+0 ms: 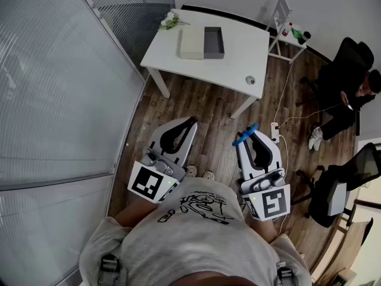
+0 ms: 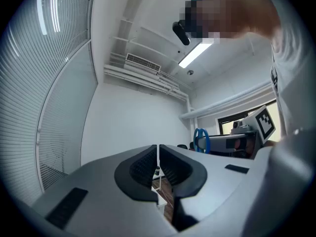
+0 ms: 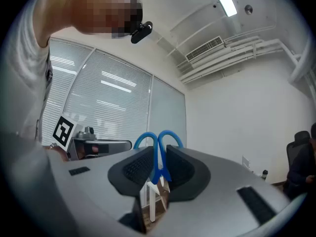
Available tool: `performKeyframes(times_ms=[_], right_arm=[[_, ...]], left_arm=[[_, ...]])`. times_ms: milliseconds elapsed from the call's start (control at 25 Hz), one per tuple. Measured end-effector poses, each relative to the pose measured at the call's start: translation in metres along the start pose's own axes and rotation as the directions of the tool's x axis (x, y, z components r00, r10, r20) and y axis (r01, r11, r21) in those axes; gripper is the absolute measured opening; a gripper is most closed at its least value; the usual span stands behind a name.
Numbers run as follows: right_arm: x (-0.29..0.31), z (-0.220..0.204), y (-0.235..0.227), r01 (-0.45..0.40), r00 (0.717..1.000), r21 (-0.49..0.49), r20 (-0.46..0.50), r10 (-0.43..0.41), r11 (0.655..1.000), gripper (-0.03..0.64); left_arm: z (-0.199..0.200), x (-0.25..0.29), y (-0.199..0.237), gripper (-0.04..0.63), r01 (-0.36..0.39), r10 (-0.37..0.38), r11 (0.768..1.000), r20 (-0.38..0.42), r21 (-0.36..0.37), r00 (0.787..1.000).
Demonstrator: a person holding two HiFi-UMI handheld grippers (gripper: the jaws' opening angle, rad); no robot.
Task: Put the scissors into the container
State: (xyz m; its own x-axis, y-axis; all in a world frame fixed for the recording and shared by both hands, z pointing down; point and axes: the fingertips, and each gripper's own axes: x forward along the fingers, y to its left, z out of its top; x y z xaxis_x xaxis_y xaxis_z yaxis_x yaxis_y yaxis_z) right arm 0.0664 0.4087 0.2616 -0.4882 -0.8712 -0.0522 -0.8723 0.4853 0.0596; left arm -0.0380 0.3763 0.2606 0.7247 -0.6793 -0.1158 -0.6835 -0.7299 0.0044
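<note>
Your right gripper (image 3: 158, 164) swallows most of the scissors (image 3: 159, 149): only the blue handle loops stand clear above the pads, and the blades are hidden between the jaws. From your head view, the container (image 1: 214, 55) on the far table (image 1: 238, 58) shows a shadowed open half whose inside you cannot read. The small round object (image 1: 250, 80) near the table's right corner is too small to identify, as are the items on the white rack (image 1: 281, 12) farther right.
</note>
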Motion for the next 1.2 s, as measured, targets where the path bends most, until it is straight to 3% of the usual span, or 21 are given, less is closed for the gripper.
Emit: performKeyframes(times_ms=[480,920,1200], right_arm=[[0.014,-0.003,0.020,-0.008,1.000,-0.012,-0.012,0.008,1.000,0.087],[0.043,-0.004,0.046,0.013,1.000,-0.004,-0.007,-0.013,1.000,0.091],[0.051,-0.009,0.055,0.006,1.000,0.006,-0.021,-0.006,1.000,0.091]], left_arm=[[-0.004,-0.016,0.013,0.031,0.017,-0.017,1.000,-0.007,-0.011,1.000],[-0.002,-0.050,0.062,0.031,-0.021,0.021,1.000,-0.007,-0.001,1.000],[-0.006,-0.054,0.069,0.031,-0.018,0.018,1.000,-0.019,-0.012,1.000]])
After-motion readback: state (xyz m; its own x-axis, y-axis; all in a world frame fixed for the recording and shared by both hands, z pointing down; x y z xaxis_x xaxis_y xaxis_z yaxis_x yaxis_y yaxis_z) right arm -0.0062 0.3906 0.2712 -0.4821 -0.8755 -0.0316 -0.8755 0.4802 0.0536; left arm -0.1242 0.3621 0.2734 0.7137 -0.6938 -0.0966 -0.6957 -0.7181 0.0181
